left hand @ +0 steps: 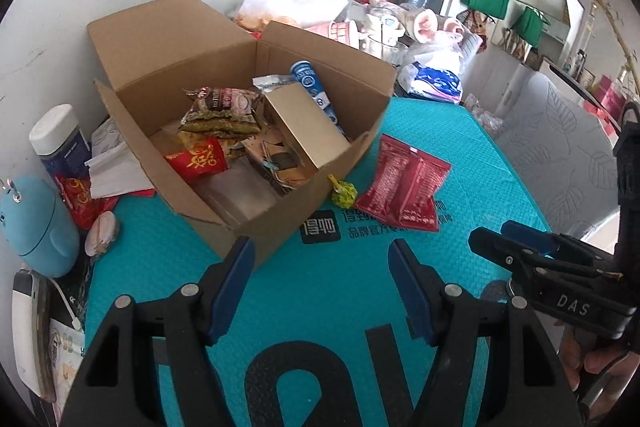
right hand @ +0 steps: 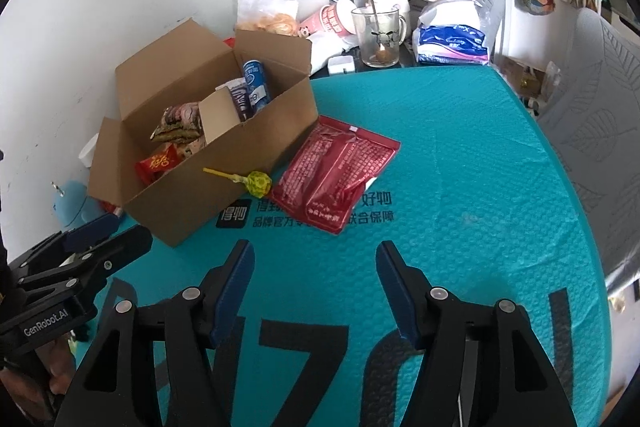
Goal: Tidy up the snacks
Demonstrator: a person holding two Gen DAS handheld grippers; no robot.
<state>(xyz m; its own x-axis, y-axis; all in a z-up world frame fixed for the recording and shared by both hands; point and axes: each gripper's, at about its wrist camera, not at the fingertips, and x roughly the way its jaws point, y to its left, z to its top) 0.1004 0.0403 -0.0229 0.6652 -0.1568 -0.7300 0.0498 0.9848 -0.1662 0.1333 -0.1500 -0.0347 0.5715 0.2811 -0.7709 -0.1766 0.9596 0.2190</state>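
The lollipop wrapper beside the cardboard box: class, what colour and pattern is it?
The lollipop wrapper is yellow with a darker speckled pattern, clearest in the right wrist view.

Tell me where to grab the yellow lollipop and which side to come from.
Grip the lollipop by its round wrapped head, the bulkiest part; the thin stick lies flat on the mat and offers little to pinch. The stick end points at the box, so that side looks crowded. Come from above on the open near side, probably with the right gripper, which is open and empty.

Snack packets in the cardboard box [right hand: 224, 163], lollipop [right hand: 258, 183] and pouch [right hand: 336, 171] just right of it
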